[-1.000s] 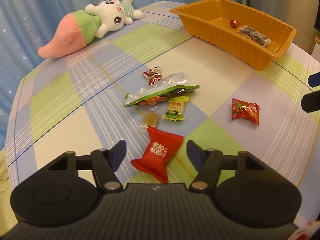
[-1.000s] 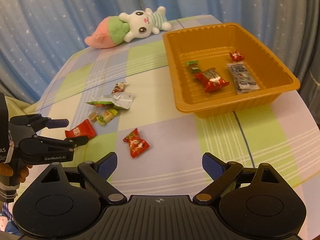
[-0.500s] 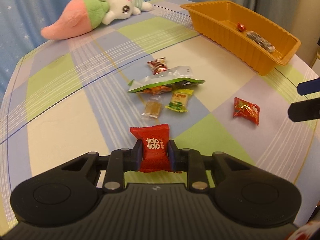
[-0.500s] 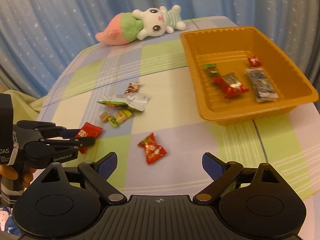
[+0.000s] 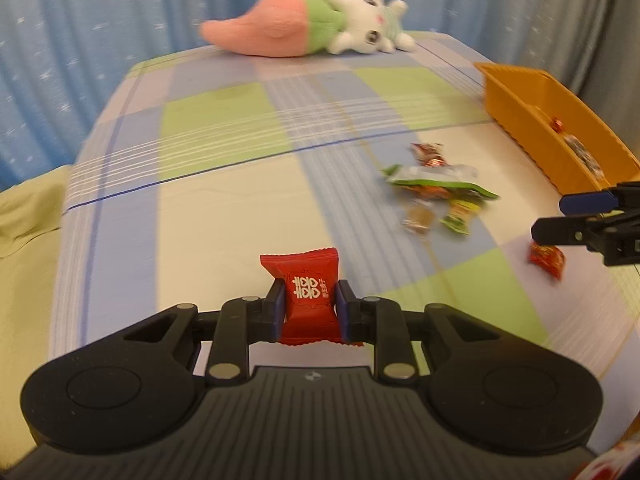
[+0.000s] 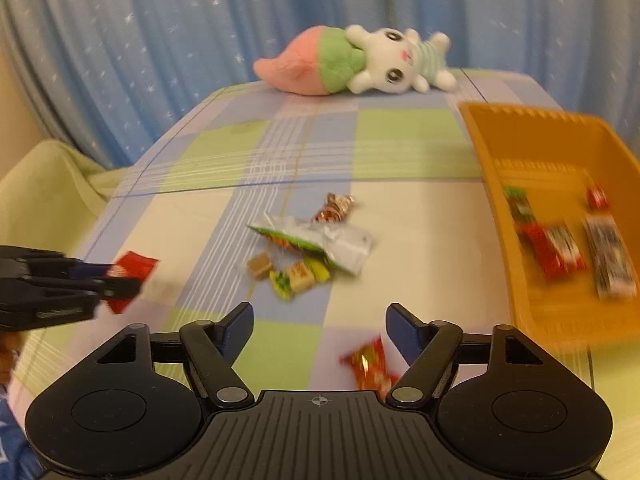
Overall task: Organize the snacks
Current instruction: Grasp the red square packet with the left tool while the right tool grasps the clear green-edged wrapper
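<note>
One crinkly red pillow-shaped candy packet (image 5: 310, 298)

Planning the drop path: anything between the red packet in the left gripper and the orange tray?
The left gripper is shut on the red packet. Between it and the orange tray lie loose snacks on the tablecloth and the right gripper; both look passable above.

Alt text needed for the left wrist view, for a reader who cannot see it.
The left gripper is shut on a red candy packet above a checked tablecloth. Loose snacks lie ahead on the right, near an orange tray and the right gripper; a plush toy lies at the far end.
</note>
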